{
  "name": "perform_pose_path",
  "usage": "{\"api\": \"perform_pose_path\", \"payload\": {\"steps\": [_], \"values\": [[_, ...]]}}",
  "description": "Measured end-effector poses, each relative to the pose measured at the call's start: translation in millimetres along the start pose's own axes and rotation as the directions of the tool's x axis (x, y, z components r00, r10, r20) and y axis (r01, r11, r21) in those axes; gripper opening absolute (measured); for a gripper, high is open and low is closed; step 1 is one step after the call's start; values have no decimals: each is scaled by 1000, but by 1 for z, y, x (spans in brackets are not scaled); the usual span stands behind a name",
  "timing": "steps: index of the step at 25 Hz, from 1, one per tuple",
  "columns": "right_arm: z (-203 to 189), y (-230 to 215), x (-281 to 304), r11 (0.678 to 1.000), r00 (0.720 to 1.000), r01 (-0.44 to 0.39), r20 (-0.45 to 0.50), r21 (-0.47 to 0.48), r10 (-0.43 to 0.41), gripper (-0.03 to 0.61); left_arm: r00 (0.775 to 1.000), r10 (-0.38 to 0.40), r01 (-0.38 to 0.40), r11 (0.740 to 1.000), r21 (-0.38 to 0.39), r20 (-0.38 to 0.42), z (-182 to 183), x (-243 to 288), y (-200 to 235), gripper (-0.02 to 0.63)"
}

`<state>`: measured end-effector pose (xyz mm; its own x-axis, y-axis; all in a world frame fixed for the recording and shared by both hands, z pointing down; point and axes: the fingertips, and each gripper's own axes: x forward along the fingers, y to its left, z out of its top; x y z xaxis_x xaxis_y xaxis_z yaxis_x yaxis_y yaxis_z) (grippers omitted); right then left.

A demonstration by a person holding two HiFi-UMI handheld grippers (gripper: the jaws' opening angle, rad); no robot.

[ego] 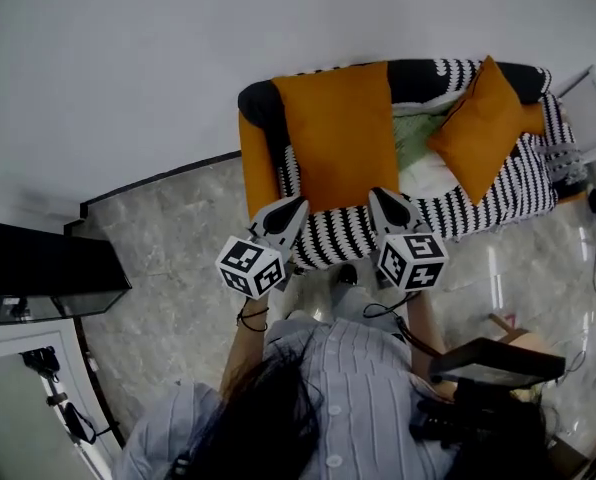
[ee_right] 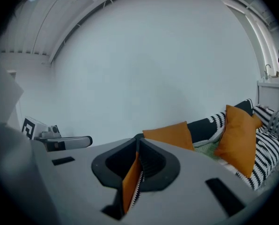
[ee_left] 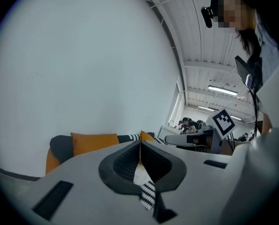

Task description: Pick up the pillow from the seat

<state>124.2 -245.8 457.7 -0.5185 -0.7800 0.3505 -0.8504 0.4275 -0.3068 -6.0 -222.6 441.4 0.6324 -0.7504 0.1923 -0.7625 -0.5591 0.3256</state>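
A large orange pillow (ego: 338,133) leans on the left end of a black-and-white striped sofa (ego: 498,193). A smaller orange pillow (ego: 483,128) stands on edge near the right end. My left gripper (ego: 300,204) and right gripper (ego: 376,194) hover side by side at the sofa's front edge, just short of the large pillow. Both are shut and hold nothing. The left gripper view has shut jaws (ee_left: 140,143) with the large pillow (ee_left: 93,142) ahead to the left. Over the shut right gripper (ee_right: 137,139) the large pillow (ee_right: 170,135) lies ahead, the smaller pillow (ee_right: 238,137) to the right.
A green blanket (ego: 413,133) lies on the seat between the pillows. A black cabinet (ego: 48,268) stands on the marble floor (ego: 168,268) at the left. A white frame (ego: 593,108) stands beside the sofa's right end. A white wall runs behind the sofa.
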Motion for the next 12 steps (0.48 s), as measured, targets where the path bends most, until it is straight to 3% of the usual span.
{"api": "perform_pose_path", "payload": {"steps": [12], "values": [[-1,-44,30,998,997,-57,-53,14,58,31,998,67,-67,997,-44,-10,-2,43,26,12]]}}
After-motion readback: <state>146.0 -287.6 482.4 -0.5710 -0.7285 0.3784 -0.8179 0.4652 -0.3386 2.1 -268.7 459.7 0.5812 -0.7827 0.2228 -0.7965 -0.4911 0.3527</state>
